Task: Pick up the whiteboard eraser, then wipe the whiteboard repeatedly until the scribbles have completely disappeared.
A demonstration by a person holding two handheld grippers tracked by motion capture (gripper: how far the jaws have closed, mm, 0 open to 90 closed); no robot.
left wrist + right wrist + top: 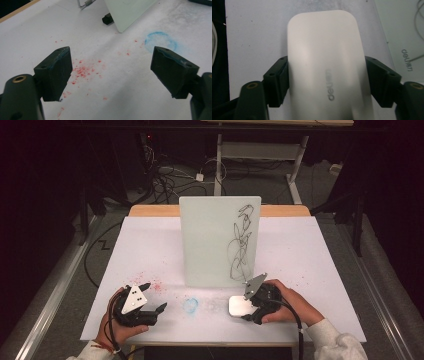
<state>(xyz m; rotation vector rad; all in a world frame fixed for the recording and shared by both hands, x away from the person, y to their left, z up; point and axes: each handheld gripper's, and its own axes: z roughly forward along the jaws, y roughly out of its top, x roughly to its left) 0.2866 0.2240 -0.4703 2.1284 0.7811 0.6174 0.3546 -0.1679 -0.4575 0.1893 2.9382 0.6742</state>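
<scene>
While the white eraser (325, 72) is clamped between the jaws of the right gripper (250, 306), the left gripper (152, 297) is held wide. Red specks (82, 70) are scattered beneath it on the table (300, 255).

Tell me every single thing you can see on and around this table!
Whiteboard: one, pale white with black scribbles, standing upright mid-table.
Whiteboard eraser: one, white, near the table's front edge, between the right gripper's jaws.
Blue ring mark: one, smudged on the table in front of the whiteboard.
Red specks: many, scattered on the table by the left gripper.
Table: one, white top with a wooden far edge.
Cables: several, dark, on the floor behind the table.
Left gripper: one, black, jaws wide apart, front left.
Right gripper: one, black, closed on the eraser, front right.
Hands: two, each holding a gripper.
</scene>
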